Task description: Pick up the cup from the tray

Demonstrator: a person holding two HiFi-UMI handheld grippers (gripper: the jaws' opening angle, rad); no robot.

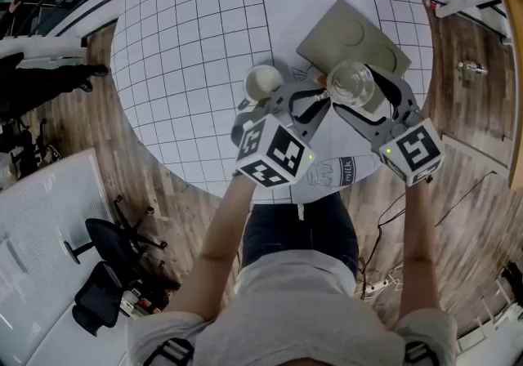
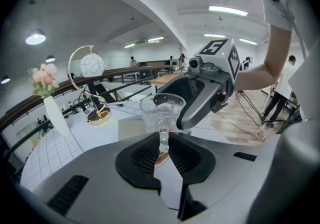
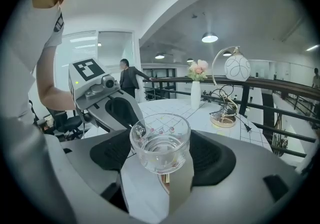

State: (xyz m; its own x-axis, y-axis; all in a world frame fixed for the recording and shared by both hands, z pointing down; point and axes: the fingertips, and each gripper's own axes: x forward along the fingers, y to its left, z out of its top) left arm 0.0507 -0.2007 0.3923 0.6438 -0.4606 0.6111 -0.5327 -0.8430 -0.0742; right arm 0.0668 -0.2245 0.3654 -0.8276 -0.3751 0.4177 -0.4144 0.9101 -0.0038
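L tool [image 2: 164,154] is pinched shut on the thin handle of the clear glass cup [image 2: 162,112]. R tool [image 3: 161,175] is clamped round the cup's body, a jaw on each side. Cup is upright, carried btwn both tools, and in head view sits over the near edge of the olive tray [image 1: 351,33], apparently clear of it. A white cup [image 1: 262,82] stands on the gridded table [image 1: 188,46] left of the tray. Lamp [image 3: 227,93] & flower vase [image 3: 196,93] are farther back.

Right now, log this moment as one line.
left gripper: shut on glass cup handle | right gripper: shut on its body | tray: just beyond cup | white cup: on table
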